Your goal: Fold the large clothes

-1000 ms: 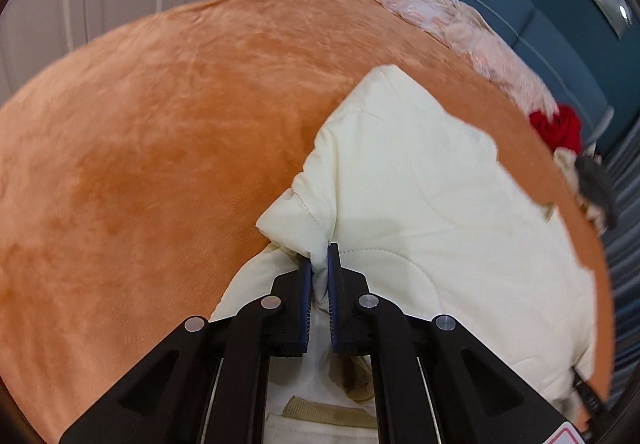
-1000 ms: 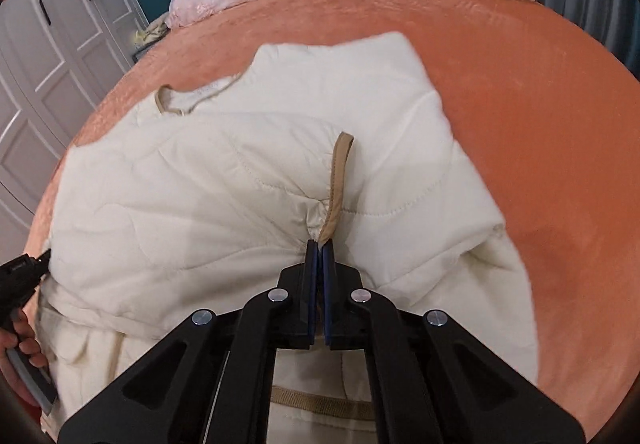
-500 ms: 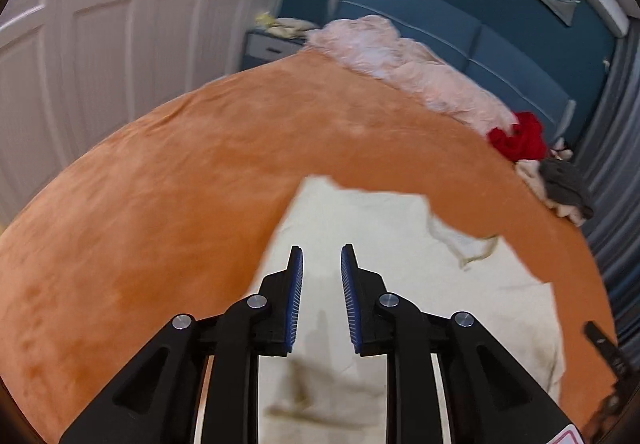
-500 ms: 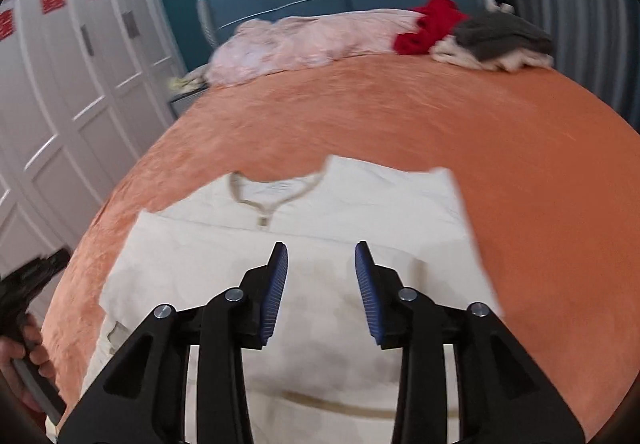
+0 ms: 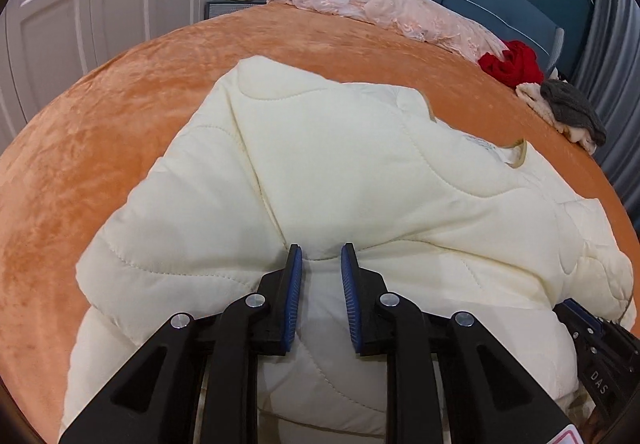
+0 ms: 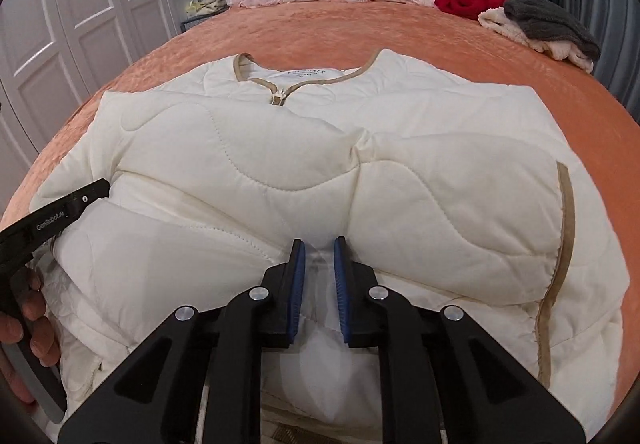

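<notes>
Jacket (image 6: 440, 204), cream and quilted, lies front-up on the orange bedspread (image 5: 100, 124), near edge of the bed, right under both your tools. Collar end points away from you; zipper pull (image 6: 279, 97) sits closed at the neckline, tan trim round the collar. Sleeves are folded in across the chest; tan cuff trim shows on the right side of the right wrist view.

Left gripper (image 5: 320, 256): tips are down on the puffy fabric at a sleeve fold. Its jaws have just been opening; they stand apart now, fabric lies smooth in the gap, not pinched. So released, nothing held.

Right gripper (image 6: 319, 248): its jaws have just been closing. Gap is narrow, and a ridge of jacket fabric is crimped between the blue pads (image 6: 298, 276), creases running into them. You are grasping the jacket with this one, near the middle of its lower front.

Your left hand (image 6: 32, 324) shows at the left edge of the right wrist view, wrapped round the left tool's handle.

Far end of bed: pink crumpled cloth (image 5: 380, 4), red garment (image 5: 512, 62), grey knit item (image 5: 572, 112) on a cream one, all well apart from the jacket. White wardrobe doors (image 5: 80, 4) to the left.
</notes>
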Motion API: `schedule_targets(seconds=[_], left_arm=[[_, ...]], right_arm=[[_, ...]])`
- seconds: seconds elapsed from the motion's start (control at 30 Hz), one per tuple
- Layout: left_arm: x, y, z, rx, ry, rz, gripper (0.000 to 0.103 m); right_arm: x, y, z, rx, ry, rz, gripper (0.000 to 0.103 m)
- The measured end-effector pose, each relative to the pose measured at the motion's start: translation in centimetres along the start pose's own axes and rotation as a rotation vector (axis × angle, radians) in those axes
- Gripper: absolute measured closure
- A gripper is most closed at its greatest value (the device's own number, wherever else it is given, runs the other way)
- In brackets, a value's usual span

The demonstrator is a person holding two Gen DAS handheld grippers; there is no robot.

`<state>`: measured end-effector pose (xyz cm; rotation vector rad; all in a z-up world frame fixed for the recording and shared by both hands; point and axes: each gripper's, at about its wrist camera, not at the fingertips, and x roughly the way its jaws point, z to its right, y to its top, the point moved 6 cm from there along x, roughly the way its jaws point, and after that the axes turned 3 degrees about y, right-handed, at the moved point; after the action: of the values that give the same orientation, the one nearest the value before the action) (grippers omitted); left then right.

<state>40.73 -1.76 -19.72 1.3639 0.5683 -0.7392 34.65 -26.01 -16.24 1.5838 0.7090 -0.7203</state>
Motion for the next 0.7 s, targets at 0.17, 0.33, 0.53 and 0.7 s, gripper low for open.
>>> schedule_targets(seconds=[0.17, 0.33, 0.53, 0.7], left_arm=[[0.4, -0.4, 0.3, 0.018, 0.02, 0.016, 0.083], [0.6, -0.6, 0.4, 0.028, 0.031, 0.026, 0.083], [0.6, -0.6, 0.6, 0.032, 0.036, 0.029, 0.083], [-1.5, 1.0, 0.0, 0.01, -0.039, -0.024, 0.083]], right_arm=[[0.6, 0.1, -0.1, 0.012, 0.008, 0.014, 0.09], [0.6, 0.0, -0.1, 0.012, 0.007, 0.025, 0.09], [0.5, 0.0, -0.1, 0.019, 0.013, 0.032, 0.09], [-1.9, 1.8, 0.7, 0.088, 0.076, 0.008, 0.078]])
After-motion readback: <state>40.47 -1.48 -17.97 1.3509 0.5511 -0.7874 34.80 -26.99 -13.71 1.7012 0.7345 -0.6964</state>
